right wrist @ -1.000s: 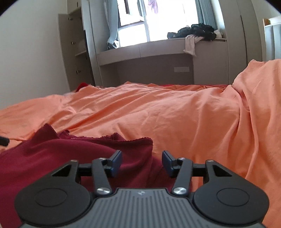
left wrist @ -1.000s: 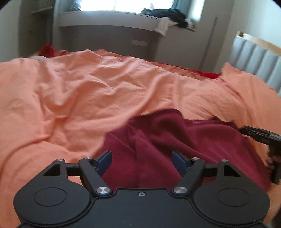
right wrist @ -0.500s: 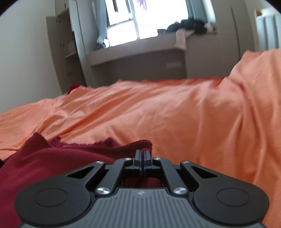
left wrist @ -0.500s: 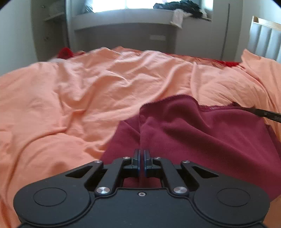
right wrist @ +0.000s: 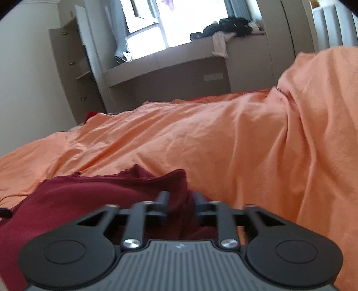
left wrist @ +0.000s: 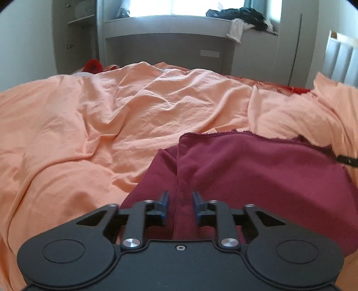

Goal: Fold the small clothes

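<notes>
The setting is a bedroom in a home. A bed spread with a rumpled orange sheet (left wrist: 125,125) fills most of both views, with a padded headboard (left wrist: 342,60) at its right edge. Beyond its far edge a built-in grey window ledge (left wrist: 170,22) runs beneath a bright window (right wrist: 145,33) and carries a heap of dark clothes (left wrist: 243,13). Open shelving (right wrist: 73,67) stands at the left.

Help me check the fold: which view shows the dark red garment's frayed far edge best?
The left wrist view: the dark red garment lies spread on the orange bedcover, its frayed far edge running clear across. The right wrist view sees the garment low and foreshortened, its edge bunched and partly blurred.
</notes>
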`<state>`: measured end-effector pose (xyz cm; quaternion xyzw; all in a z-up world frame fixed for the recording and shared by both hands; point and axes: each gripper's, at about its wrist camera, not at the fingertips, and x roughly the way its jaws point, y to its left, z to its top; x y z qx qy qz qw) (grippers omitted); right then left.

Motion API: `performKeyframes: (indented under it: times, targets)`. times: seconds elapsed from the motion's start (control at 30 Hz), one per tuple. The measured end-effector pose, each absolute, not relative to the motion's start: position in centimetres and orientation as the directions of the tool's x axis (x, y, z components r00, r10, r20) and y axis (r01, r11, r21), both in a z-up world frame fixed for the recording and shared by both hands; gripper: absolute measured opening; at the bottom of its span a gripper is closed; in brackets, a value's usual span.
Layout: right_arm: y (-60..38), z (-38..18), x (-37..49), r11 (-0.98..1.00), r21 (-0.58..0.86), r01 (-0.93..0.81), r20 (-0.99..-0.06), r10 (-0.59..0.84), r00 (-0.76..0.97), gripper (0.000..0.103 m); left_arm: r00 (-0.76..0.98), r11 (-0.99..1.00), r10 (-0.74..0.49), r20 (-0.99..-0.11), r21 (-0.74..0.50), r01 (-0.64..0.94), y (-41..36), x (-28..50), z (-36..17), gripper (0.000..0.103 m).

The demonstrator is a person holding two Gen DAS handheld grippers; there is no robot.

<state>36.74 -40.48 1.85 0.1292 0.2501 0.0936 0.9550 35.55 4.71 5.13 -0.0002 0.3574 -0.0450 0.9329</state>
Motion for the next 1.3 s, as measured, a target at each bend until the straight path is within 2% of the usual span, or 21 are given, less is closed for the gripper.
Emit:
performKeyframes:
  times: [0.03,0.07,0.17,0.2,0.27,0.4,0.5,0.57,0.6,0.63,0.67,0.7,0.73,1.1,1.13,1.2,1.27,1.3]
  targets:
    - [-40.4,2.1,35.7,0.952,0.280,-0.121,-0.441,0.239,0.865,0.062,0.747,0.996,-0.084,-0.660,-0.031,0.085,4.7,35.2,5.4,0.033]
    - [-40.3,2.4,34.8,0.955,0.267,-0.130,-0.431,0.239,0.870,0.069,0.756,0.996,-0.080,-0.649,-0.021,0.088,4.5,34.6,5.8,0.040]
    - [-39.7,2.4,31.3,0.959,0.234,-0.158,-0.414,0.246,0.877,0.081,0.788,0.996,-0.064,-0.612,0.005,0.084,3.9,32.7,6.6,0.075]
    - [-39.4,2.1,30.1,0.959,0.228,-0.170,-0.405,0.252,0.879,0.082,0.802,0.997,-0.063,-0.594,0.004,0.081,3.7,31.9,6.9,0.082]
    - [-39.0,1.6,28.4,0.954,0.228,-0.194,-0.391,0.272,0.879,0.087,0.816,0.996,-0.073,-0.573,-0.005,0.086,3.3,30.4,7.4,0.085]
    - [-38.4,0.4,26.8,0.949,0.247,-0.198,-0.381,0.283,0.880,0.087,0.833,0.998,-0.064,-0.549,-0.022,0.062,2.4,27.0,7.5,0.102]
    - [-38.7,-0.5,27.3,0.949,0.283,-0.139,-0.395,0.248,0.885,0.074,0.835,0.998,-0.060,-0.546,-0.050,0.039,1.9,24.7,6.9,0.102]
    - [-39.1,-1.1,28.0,0.946,0.312,-0.083,-0.419,0.215,0.882,0.048,0.840,0.996,-0.069,-0.537,-0.077,0.032,1.5,23.4,6.1,0.102]
    - [-39.3,-1.3,28.2,0.944,0.322,-0.070,-0.420,0.208,0.883,0.042,0.840,0.995,-0.078,-0.538,-0.090,0.035,1.3,23.0,5.7,0.102]
    - [-39.5,-1.4,28.2,0.943,0.326,-0.067,-0.417,0.207,0.885,0.031,0.837,0.995,-0.084,-0.540,-0.097,0.037,1.1,22.8,5.2,0.102]
    - [-39.6,-1.4,28.1,0.939,0.333,-0.080,-0.409,0.220,0.885,0.014,0.837,0.994,-0.087,-0.540,-0.104,0.035,0.9,22.6,4.8,0.102]
    - [-39.7,-1.3,27.8,0.935,0.344,-0.092,-0.399,0.234,0.887,0.006,0.839,0.993,-0.087,-0.536,-0.110,0.033,0.7,22.5,4.3,0.102]
    - [-39.8,-1.2,27.4,0.932,0.350,-0.095,-0.390,0.237,0.890,0.002,0.840,0.993,-0.088,-0.535,-0.114,0.032,0.6,22.5,3.9,0.102]
    - [-40.2,-1.9,24.6,0.918,0.390,-0.072,-0.364,0.226,0.904,0.004,0.830,0.990,-0.120,-0.545,-0.132,0.056,0.5,23.1,2.2,0.102]
    - [-40.2,-1.8,24.5,0.916,0.394,-0.070,-0.359,0.224,0.906,0.010,0.828,0.990,-0.116,-0.548,-0.131,0.052,0.7,23.2,2.0,0.102]
    - [-39.7,-1.4,24.5,0.924,0.377,-0.069,-0.348,0.210,0.914,0.015,0.826,0.990,-0.104,-0.555,-0.133,0.036,1.2,23.3,1.7,0.102]
    - [-38.9,-1.0,24.5,0.935,0.343,-0.092,-0.327,0.211,0.921,0.035,0.820,0.989,-0.098,-0.564,-0.150,0.014,1.7,23.5,1.3,0.102]
    - [-38.3,-0.7,24.6,0.940,0.325,-0.102,-0.315,0.209,0.926,0.041,0.816,0.986,-0.098,-0.569,-0.166,0.003,2.0,23.7,1.1,0.102]
